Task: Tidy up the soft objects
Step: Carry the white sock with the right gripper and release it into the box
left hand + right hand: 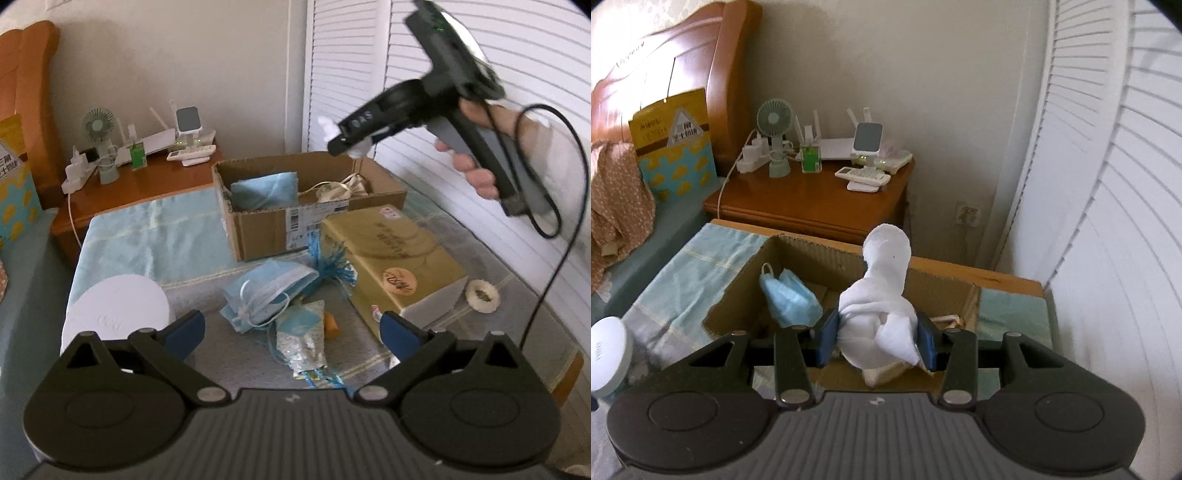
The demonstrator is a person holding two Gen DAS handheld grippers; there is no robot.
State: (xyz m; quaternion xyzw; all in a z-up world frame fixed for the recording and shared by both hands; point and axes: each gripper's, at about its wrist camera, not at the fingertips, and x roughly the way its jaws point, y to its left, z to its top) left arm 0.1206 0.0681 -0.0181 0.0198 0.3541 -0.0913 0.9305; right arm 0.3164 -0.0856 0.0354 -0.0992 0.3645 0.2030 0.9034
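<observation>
My right gripper (878,341) is shut on a rolled white sock (882,306) and holds it above the open cardboard box (738,291). In the left wrist view the right gripper (347,142) hangs over the box (258,229), with a hand on its handle. Inside the box lie a blue face mask (788,299) and a cream drawstring pouch (340,190). My left gripper (291,332) stands wide open over a pile on the table: a blue mask and organza bag (266,291), a patterned pouch (304,339) and a blue tassel (332,266). Nothing is between its pads.
A gold box (391,254) sits right of the pile, a white fluffy ring (482,295) beyond it. A white round lid (118,314) lies at the left. The wooden nightstand (812,203) holds a small fan (774,118) and gadgets. White louvered doors (1108,221) stand at right.
</observation>
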